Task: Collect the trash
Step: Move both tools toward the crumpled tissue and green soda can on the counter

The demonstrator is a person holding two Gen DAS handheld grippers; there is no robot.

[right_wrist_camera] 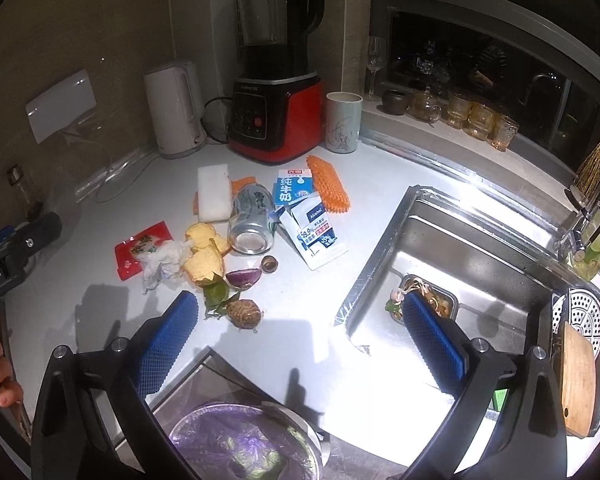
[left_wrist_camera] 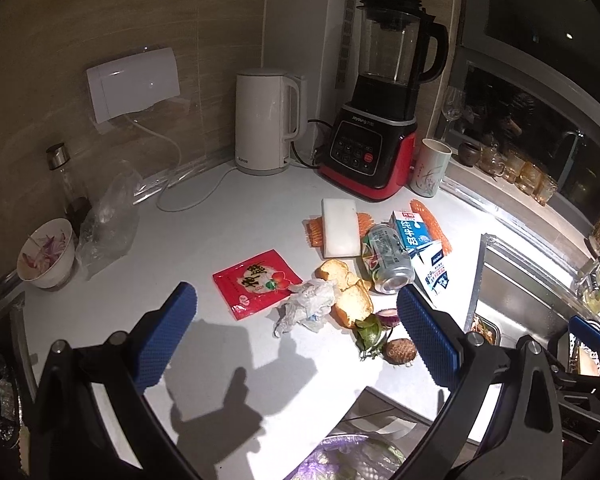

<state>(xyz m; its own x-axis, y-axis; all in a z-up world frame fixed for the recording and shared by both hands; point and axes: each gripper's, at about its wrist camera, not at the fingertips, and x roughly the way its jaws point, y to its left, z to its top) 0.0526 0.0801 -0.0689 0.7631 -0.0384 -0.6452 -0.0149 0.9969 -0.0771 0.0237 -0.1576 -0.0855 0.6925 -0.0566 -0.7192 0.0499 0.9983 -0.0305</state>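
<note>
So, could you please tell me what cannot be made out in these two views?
- Bin contents: both views, blurred under the purple liner, cut off by the bottom edge.
- Wipes packet small print: too small.
- Sink strainer contents: right view, partly behind the right hand-held gripper.

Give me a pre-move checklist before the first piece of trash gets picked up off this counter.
1. Left tongs open and empty: ok.
2. Right tongs open and empty: ok.
3. Bin with purple liner below the counter edge, mouth open: ok.
4. Crumpled tissue reachable, nothing on top of it: ok, though it touches the bread.
5. Can empty, so it will not spill: cannot tell.
6. Kettle cord clear of the trash pile: ok.
</note>
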